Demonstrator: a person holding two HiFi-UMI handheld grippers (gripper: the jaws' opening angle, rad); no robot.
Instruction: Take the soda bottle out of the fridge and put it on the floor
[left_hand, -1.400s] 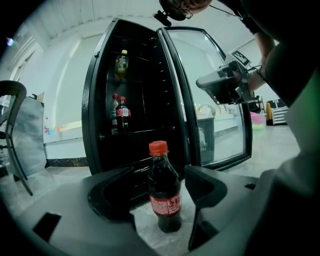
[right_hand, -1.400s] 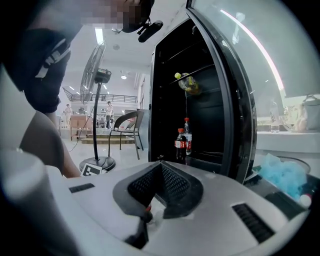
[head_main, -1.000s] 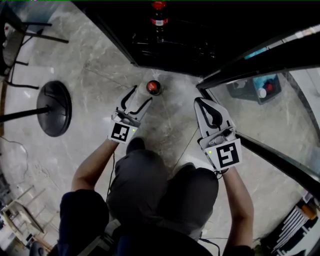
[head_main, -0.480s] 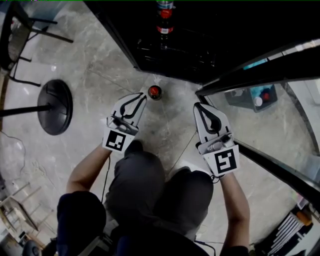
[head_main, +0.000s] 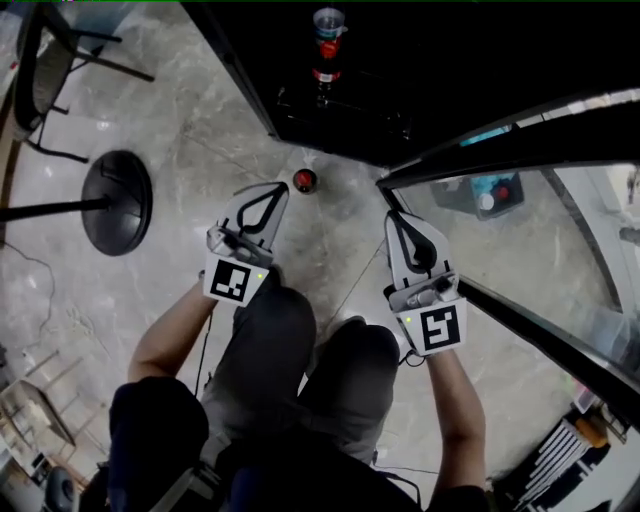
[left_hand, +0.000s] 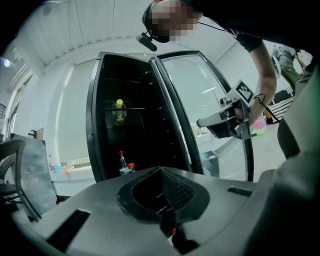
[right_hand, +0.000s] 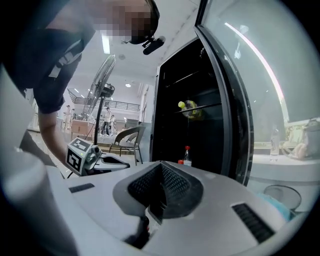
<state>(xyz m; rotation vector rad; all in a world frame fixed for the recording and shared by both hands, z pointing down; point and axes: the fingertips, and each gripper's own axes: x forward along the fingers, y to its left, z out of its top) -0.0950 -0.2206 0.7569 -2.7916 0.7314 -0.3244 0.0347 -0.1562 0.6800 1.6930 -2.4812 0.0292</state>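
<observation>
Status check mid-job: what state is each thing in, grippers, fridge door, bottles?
Left gripper: closing shut, empty.
Right gripper: shut, empty.
Fridge door: open.
Soda bottle: upright on floor, capped, ungripped.
Second bottle: upright inside fridge.
Yellow bottle: on upper fridge shelf.

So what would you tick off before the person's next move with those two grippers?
1. Soda bottle standing on the floor, outside the fridge: ok.
2. Left gripper shut, empty, apart from the bottle: ok.
3. Right gripper shut, empty: ok.
4. Fridge door closed: not ok, it stands open.
5. Bottle steady on its base: cannot tell.
</observation>
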